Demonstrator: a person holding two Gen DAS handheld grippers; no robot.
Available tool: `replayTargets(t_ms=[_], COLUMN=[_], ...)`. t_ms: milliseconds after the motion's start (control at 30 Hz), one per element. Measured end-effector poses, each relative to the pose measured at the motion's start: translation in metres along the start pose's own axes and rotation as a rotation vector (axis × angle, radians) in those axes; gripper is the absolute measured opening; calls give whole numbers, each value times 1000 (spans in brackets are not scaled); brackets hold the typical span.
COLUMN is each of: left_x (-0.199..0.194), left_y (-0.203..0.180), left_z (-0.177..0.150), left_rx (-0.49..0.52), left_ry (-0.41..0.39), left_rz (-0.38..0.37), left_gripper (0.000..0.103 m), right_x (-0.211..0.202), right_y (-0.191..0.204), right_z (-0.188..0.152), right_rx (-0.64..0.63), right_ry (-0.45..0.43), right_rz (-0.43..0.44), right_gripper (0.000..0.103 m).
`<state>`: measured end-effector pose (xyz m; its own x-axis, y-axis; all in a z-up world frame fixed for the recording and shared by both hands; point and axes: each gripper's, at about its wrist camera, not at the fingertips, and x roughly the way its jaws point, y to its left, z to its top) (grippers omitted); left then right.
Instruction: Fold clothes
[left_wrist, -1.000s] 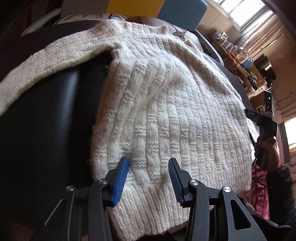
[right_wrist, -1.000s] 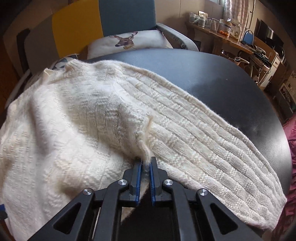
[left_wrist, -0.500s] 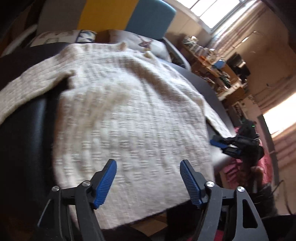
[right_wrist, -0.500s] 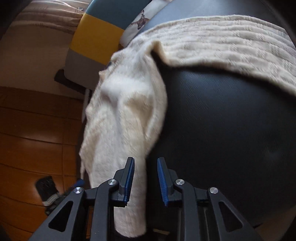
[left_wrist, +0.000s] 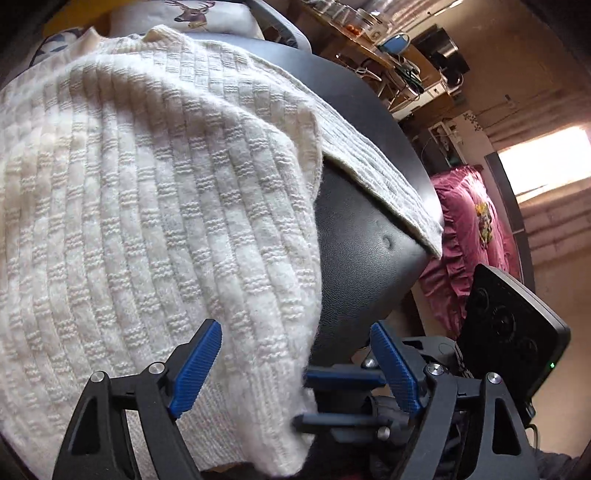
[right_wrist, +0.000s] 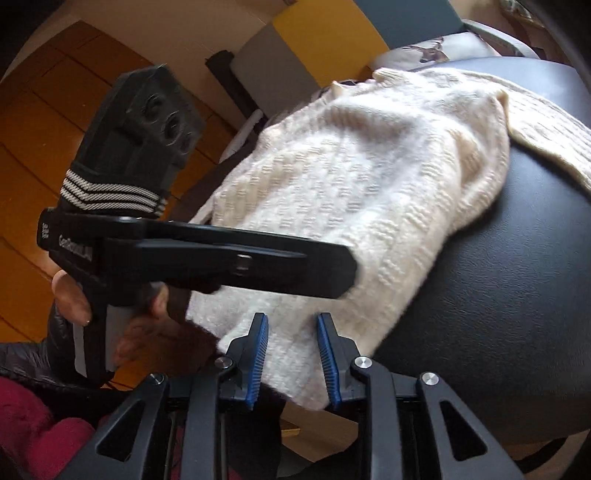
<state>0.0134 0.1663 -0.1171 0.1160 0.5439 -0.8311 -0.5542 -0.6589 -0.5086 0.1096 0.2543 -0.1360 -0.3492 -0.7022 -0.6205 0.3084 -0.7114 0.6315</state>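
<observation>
A cream knitted sweater (left_wrist: 155, 206) lies spread on a black leather table (left_wrist: 354, 236), its hem hanging over the near edge. One sleeve (left_wrist: 376, 173) stretches away to the right. My left gripper (left_wrist: 295, 363) is open wide over the hem's right corner, touching nothing. My right gripper (right_wrist: 291, 354) is open, its blue pads either side of the hem corner (right_wrist: 295, 369) without pinching it. The sweater (right_wrist: 369, 192) fills the middle of the right wrist view, and the left gripper's body (right_wrist: 207, 258) crosses it from the left.
A pillow with a deer print (left_wrist: 188, 14) and a yellow and blue chair back (right_wrist: 332, 33) stand behind the table. A pink cloth (left_wrist: 469, 236) lies to the right. A cluttered desk (left_wrist: 399, 62) stands at the far right. Wooden floor (right_wrist: 33, 147) shows on the left.
My right gripper let go of the sweater fold and opened, then moved to the hem corner. My left gripper opened wider and shifted right along the hem.
</observation>
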Motion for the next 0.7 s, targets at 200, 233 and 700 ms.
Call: replayTargets(t_ms=[200,233,700], left_x=[31,32,0], left_y=[8,9,150], left_z=[5,4,-42], left_rx=[59,81,-478], left_ry=[90,83,-95], left_rz=[148,178,-408], left_gripper=[50,41,17], right_x=[-4,-10,-28], right_y=[-3,-9,-106], right_z=[-8,-11,10], right_rx=[20,44,657], right_ry=[43,52,-203], right_rz=[32,32,61], right_gripper=[29,29,29])
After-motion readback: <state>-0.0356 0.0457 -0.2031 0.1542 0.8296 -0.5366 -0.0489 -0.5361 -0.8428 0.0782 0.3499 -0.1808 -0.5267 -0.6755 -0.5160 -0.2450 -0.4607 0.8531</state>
